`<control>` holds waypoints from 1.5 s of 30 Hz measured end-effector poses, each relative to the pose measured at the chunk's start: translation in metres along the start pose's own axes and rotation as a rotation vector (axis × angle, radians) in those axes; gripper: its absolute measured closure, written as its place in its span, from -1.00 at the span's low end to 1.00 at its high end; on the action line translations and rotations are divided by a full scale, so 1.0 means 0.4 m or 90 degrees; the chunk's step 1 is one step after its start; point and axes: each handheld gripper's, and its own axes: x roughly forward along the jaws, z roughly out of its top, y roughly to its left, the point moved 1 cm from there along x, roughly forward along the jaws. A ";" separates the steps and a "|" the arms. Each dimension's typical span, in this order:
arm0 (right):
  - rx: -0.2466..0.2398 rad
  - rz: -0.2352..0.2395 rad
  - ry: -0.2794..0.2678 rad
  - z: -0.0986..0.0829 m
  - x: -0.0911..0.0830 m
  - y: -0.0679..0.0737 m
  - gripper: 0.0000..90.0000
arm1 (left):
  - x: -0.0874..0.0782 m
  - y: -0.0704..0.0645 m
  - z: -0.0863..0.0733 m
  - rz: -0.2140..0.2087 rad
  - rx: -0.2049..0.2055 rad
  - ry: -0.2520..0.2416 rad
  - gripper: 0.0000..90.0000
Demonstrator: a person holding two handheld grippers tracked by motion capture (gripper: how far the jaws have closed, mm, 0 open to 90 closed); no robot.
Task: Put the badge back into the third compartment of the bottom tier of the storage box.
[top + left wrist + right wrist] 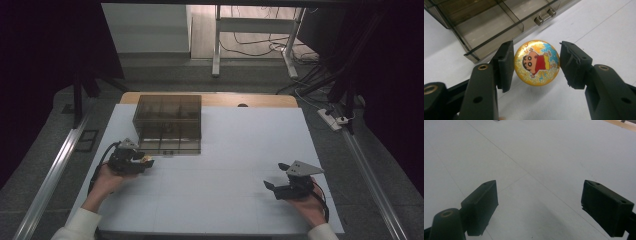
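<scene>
A round, glittery yellow badge (537, 63) printed with a cartoon child in a red shirt hangs just above the white table. My left gripper (536, 57) is shut on it, one jaw pressing each side. In the high view this gripper (144, 160) sits at the left with the badge (147, 159) at its tip, close to the front left corner of a smoky transparent compartment box (167, 122). The box's (486, 25) front wall and its two small latches (545, 16) lie right behind the badge. My right gripper (276, 176) rests low at the right, open with nothing between its jaws (539, 205).
The white table sheet (225, 150) stretches between the two grippers. A wooden table edge (250, 100) runs along the back. Beyond the table stand a metal frame and loose cables (260, 45) on the floor, with a power strip (332, 120) at the right.
</scene>
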 end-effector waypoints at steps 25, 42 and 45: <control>-0.002 0.001 0.001 0.000 0.001 0.000 -0.70 | -0.072 -0.006 0.026 -0.009 -0.012 -0.119 0.03; -0.002 0.000 0.001 0.000 0.002 0.000 -0.70 | -0.092 -0.020 0.060 -0.011 0.001 -0.159 0.03; -0.002 -0.001 0.000 0.000 0.001 0.000 -0.70 | -0.090 -0.023 0.069 -0.010 0.004 -0.163 0.03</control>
